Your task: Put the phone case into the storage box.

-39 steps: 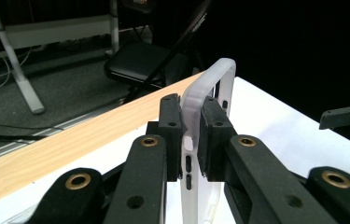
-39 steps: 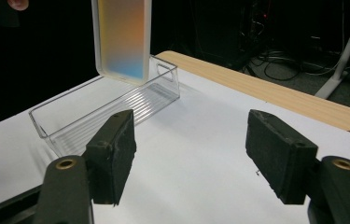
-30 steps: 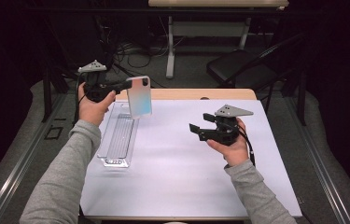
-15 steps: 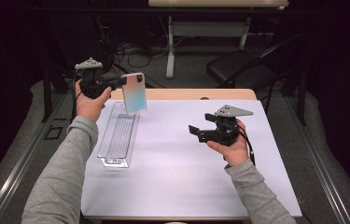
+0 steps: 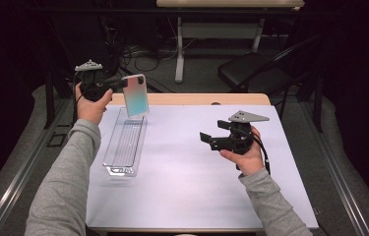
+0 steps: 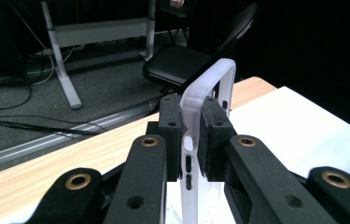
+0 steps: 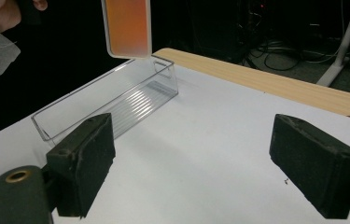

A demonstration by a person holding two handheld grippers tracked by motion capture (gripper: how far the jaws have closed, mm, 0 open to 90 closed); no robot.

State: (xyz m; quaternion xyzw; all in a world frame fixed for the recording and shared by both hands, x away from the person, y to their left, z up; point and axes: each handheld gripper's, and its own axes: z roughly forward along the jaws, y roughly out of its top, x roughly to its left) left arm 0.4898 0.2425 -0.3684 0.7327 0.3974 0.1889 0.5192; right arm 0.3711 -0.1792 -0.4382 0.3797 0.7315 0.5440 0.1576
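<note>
A phone case with a translucent rim and a teal-to-pink back hangs in the air over the far end of a clear plastic bin. My left gripper is shut on the case's edge. In the left gripper view the pads of this gripper clamp the case's rim near its side buttons. My right gripper hovers over the white mat at mid right; its jaws have just been opening, with nothing between them. From the right gripper I see the case above the bin.
The bin lies lengthwise on the left of the white mat, which covers a wooden table. Beyond the far edge stand a black folding chair and a desk frame, with cables on the floor.
My left hand has carried the phone case a little to the left, toward the far end of the bin. The right hand has stayed where it was.
</note>
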